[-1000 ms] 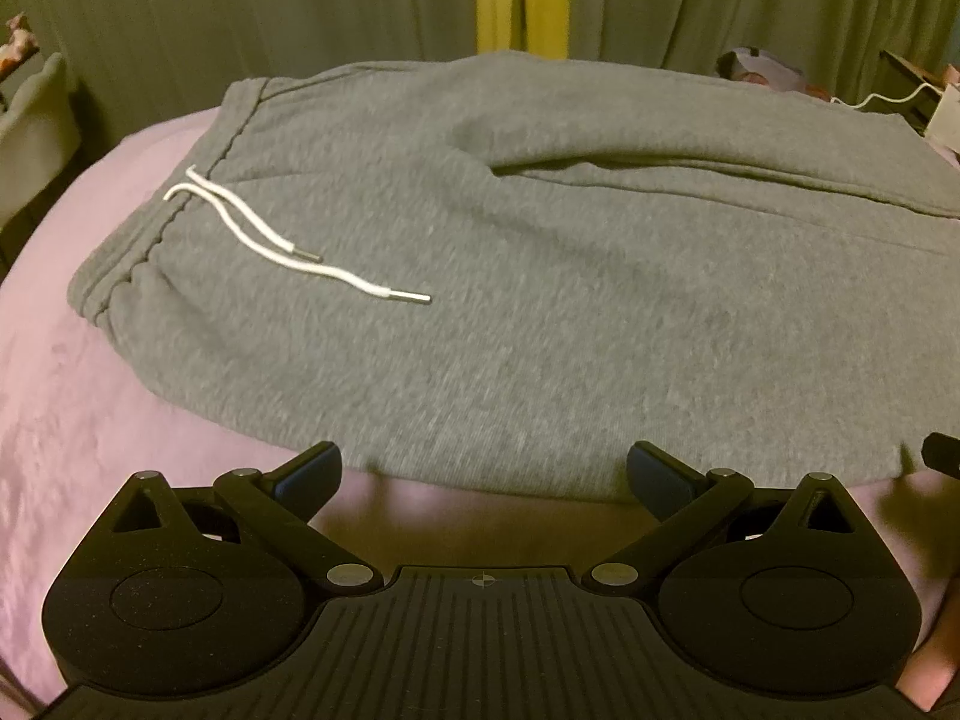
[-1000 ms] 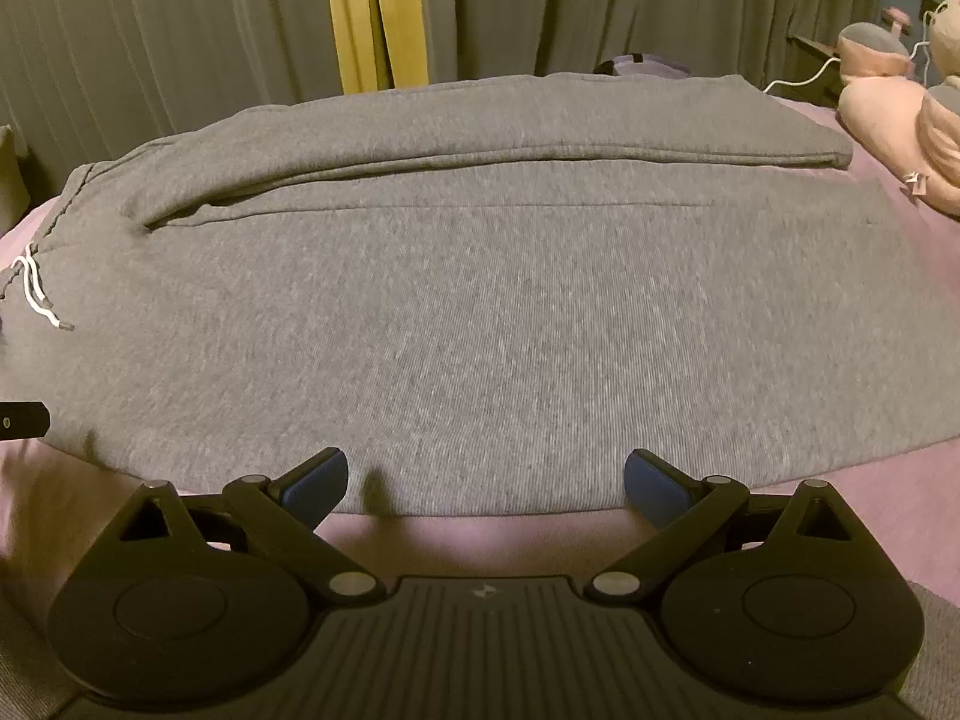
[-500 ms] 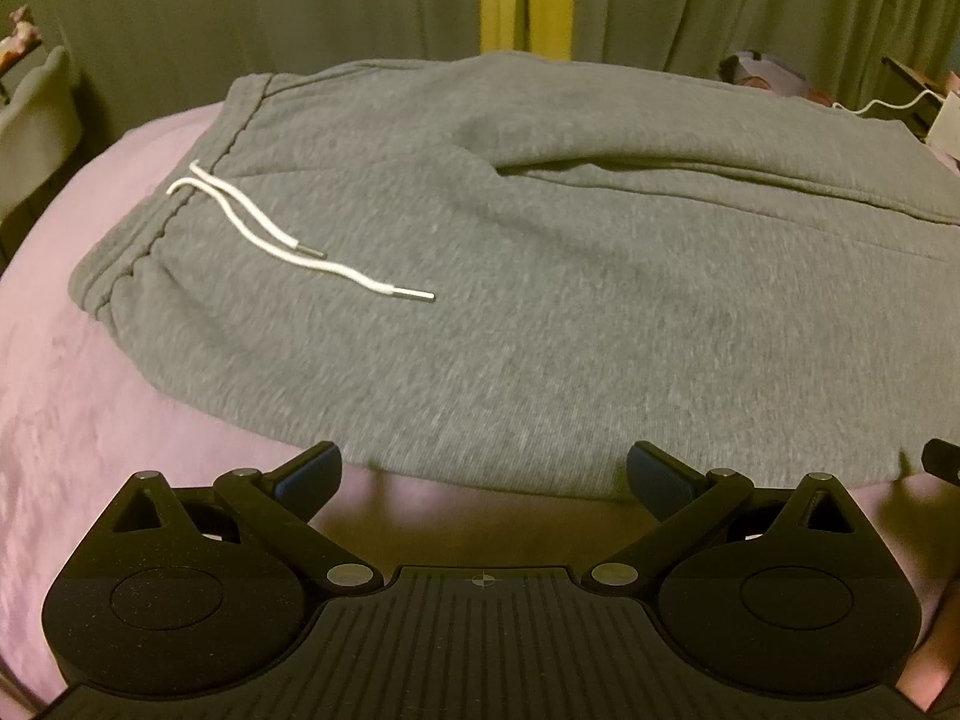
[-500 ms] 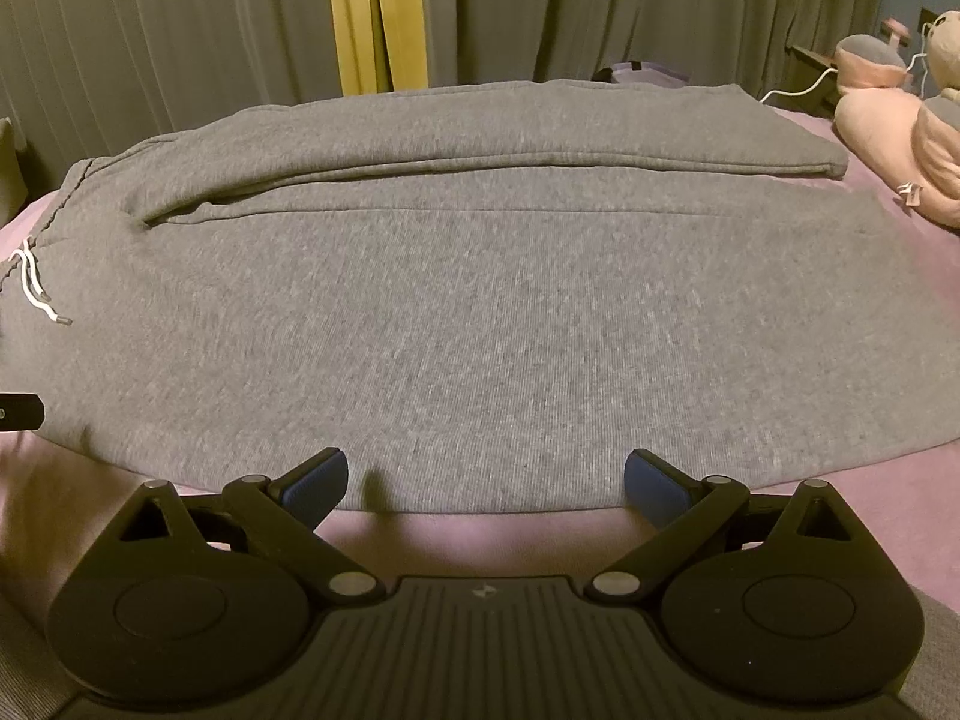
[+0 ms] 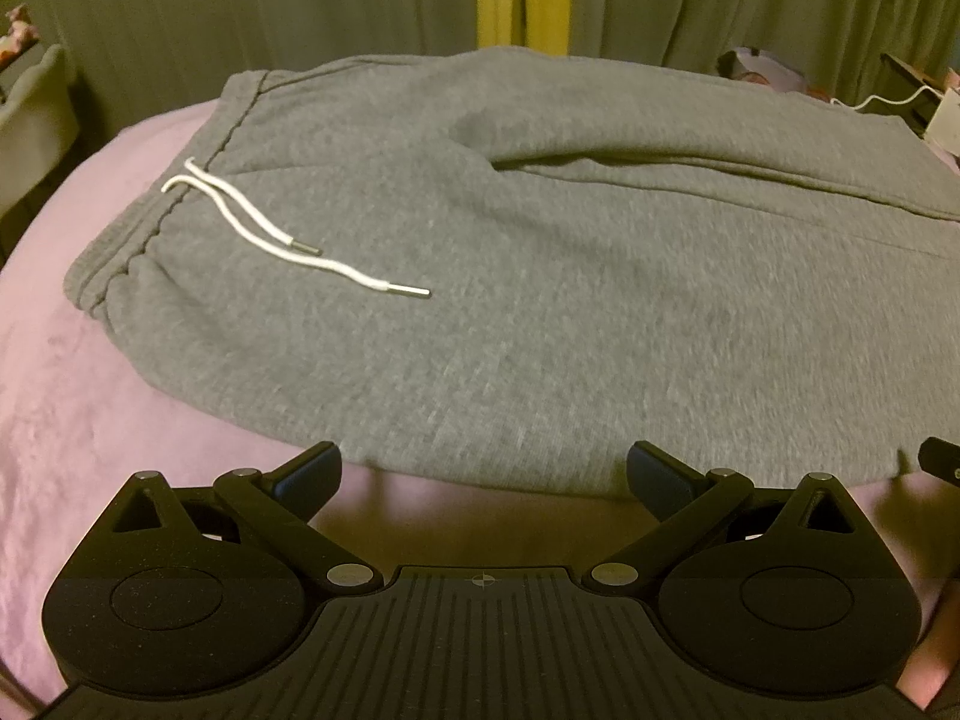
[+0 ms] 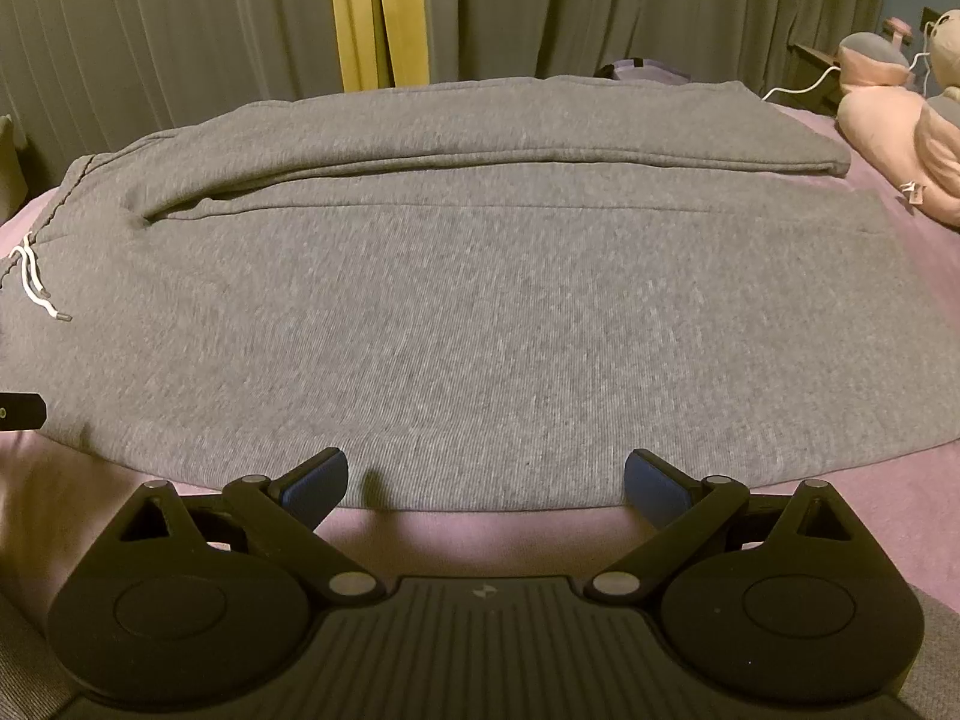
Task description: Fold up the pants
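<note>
Grey sweatpants (image 5: 540, 276) lie flat on a pink bed cover, waistband at the left, legs running right. A white drawstring (image 5: 270, 234) rests on the waist area; it also shows at the far left of the right wrist view (image 6: 36, 282). The far leg lies alongside the near one (image 6: 480, 324). My left gripper (image 5: 483, 471) is open and empty, its tips at the pants' near edge. My right gripper (image 6: 486, 474) is open and empty at the near edge further along the leg.
The pink bed cover (image 5: 72, 396) surrounds the pants. Grey curtains with a yellow strip (image 6: 378, 6) hang behind the bed. Pink plush toys (image 6: 900, 138) and a white cable (image 5: 888, 99) lie at the far right.
Both views have shifted only slightly; the grippers stay open at the pants' near edge.
</note>
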Demonstrator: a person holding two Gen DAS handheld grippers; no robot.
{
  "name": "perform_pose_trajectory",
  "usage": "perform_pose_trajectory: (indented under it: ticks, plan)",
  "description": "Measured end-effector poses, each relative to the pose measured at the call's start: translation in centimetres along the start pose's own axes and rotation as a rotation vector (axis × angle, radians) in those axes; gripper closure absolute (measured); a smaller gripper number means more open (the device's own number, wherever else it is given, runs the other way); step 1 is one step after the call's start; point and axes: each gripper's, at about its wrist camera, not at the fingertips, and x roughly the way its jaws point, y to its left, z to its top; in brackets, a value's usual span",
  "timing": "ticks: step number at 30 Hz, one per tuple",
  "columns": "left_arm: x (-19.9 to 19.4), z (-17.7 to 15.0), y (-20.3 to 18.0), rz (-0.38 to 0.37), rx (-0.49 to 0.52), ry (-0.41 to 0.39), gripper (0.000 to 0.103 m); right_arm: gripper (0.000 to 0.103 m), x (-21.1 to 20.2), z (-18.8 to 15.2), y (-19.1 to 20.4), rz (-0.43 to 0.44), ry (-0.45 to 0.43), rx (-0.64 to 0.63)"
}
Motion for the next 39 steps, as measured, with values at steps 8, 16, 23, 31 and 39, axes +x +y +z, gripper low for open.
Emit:
perform_pose_trajectory:
  ticks: [8, 16, 23, 31, 39]
  plan:
    - [0.0, 0.0, 0.01, 0.0, -0.001, 0.0, 0.0, 0.004, 0.03, -0.05, 0.0, 0.0, -0.001, -0.001]
    - [0.03, 0.0, -0.05, -0.001, 0.0, 0.001, 0.0, 0.004, 0.07, -0.12, 0.08, -0.001, 0.0, -0.002]
    - [-0.11, -0.06, -0.37, -0.006, 0.006, 0.004, 0.0, 0.004, 0.19, -0.24, 0.11, 0.002, 0.003, -0.001]
    - [-0.28, -0.1, -0.3, -0.014, 0.011, 0.002, 0.0, 0.004, 0.32, -0.26, 0.31, 0.005, 0.009, -0.004]
    - [-0.45, -0.07, -0.41, -0.025, 0.017, -0.003, 0.0, 0.004, 0.65, -0.12, 0.47, 0.01, 0.026, -0.011]
